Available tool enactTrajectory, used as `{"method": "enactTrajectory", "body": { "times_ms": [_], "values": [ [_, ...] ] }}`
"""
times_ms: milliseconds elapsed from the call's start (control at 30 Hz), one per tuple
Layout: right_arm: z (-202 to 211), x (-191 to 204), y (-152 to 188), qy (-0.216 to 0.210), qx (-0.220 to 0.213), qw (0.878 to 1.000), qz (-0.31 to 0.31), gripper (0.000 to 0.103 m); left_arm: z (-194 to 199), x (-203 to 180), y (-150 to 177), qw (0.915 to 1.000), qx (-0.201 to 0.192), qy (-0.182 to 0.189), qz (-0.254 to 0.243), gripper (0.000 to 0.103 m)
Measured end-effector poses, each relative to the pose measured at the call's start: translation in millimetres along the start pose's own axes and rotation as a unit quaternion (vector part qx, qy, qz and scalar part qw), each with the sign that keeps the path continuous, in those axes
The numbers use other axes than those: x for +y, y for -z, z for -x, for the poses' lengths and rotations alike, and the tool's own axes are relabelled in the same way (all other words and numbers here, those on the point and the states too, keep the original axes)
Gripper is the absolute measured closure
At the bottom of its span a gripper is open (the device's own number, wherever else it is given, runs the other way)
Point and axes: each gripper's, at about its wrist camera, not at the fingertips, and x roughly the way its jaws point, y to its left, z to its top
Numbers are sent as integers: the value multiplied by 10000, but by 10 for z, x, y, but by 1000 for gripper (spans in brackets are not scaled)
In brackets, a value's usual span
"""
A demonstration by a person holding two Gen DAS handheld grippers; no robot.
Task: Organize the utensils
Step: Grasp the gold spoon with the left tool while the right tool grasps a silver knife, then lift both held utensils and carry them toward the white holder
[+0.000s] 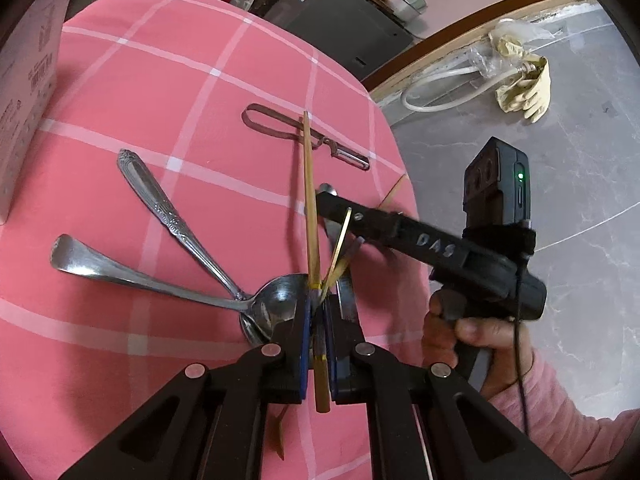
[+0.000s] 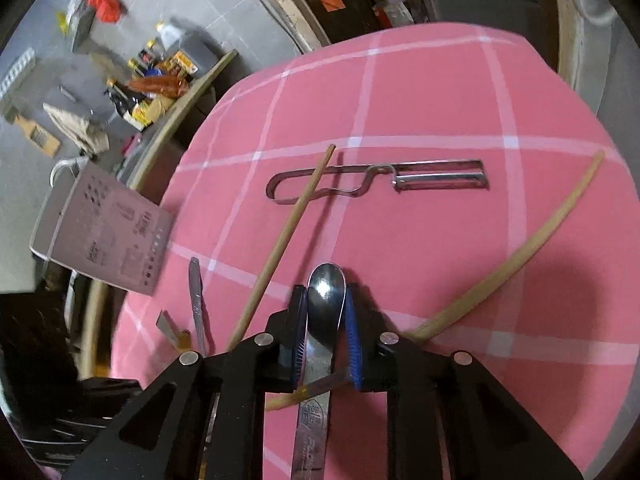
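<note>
A wooden chopstick [image 1: 311, 216] was clamped by the left hand-held gripper [image 1: 318, 312] above the pink tabletop [image 1: 140, 80]. A steel spoon [image 2: 325, 300] was gripped in the right hand-held gripper [image 2: 326, 320], near a peeler [image 2: 380, 180].

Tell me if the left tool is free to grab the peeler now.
Probably not yet: the left tool is shut on a chopstick, whose tip crosses above the peeler. It would need to release that first.

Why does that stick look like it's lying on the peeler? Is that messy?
Yes, it looks askew. The chopstick gripped in the left gripper crosses over the peeler, and another chopstick sits slanted beside it on the pink tablecloth.
</note>
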Motion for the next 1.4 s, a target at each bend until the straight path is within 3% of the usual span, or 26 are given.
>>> {"method": "enactTrajectory", "body": {
  "times_ms": [200, 233, 267, 733, 933, 1400],
  "values": [
    [274, -38, 76, -116, -457, 9985, -268, 88, 118, 46, -4, 9999, -120, -16, 66, 96],
    [328, -60, 92, -127, -537, 9981, -281, 98, 142, 45, -4, 9999, -143, -6, 54, 96],
    [429, -52, 111, -132, -687, 9971, -316, 101, 163, 38, -5, 9999, -162, 1, 39, 96],
    [1101, 207, 354, 152, -1514, 9882, -181, 101, 535, -151, -86, 9981, -344, 159, -477, 96],
    [1240, 301, 463, 294, -1563, 9871, -161, 101, 527, -169, -34, 9957, -282, -25, -880, 96],
    [1303, 262, 701, 366, -1589, 9852, -530, 101, 194, -13, -91, 9960, 53, -218, -865, 96]
  ]
}}
